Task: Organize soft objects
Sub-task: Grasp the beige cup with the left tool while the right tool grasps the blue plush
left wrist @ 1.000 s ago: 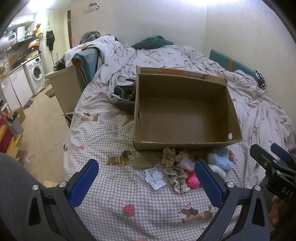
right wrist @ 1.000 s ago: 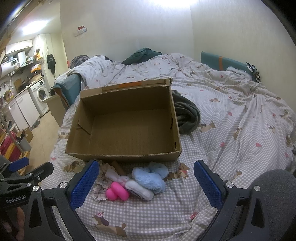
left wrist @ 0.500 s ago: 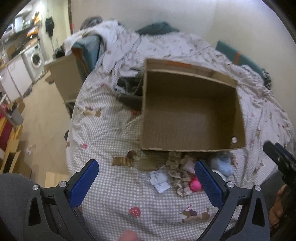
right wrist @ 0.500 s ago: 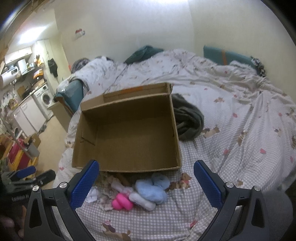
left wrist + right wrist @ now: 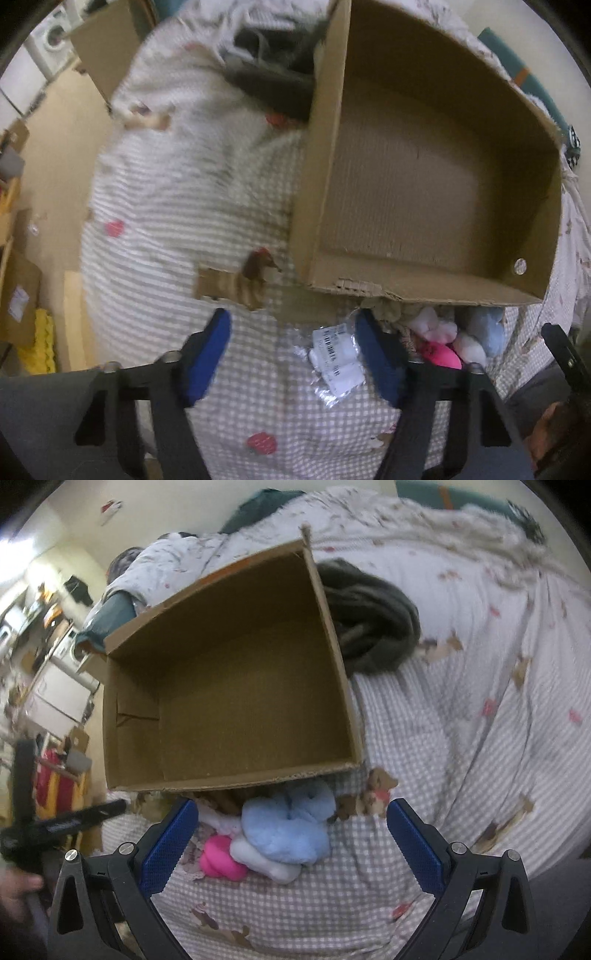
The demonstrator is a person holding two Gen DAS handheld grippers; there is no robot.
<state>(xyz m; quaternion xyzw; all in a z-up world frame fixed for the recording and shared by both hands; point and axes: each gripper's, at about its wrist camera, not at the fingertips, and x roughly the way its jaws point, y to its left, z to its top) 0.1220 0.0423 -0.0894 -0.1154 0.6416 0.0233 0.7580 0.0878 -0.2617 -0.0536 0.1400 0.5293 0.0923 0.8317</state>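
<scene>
Below the box, packet lies at 6; left gripper closing, pads clear of it. Right gripper spread wide over blue plush, gripping nothing.

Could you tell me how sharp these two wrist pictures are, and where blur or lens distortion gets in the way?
Left wrist view: motion blur smears the bedspread and the clothes beyond the cardboard box; the plastic packet near the jaws stays readable. Right wrist view: sharper at centre, with the blue plush and pink toy clear, the edges streaked. Both views bend the box's straight walls.
</scene>
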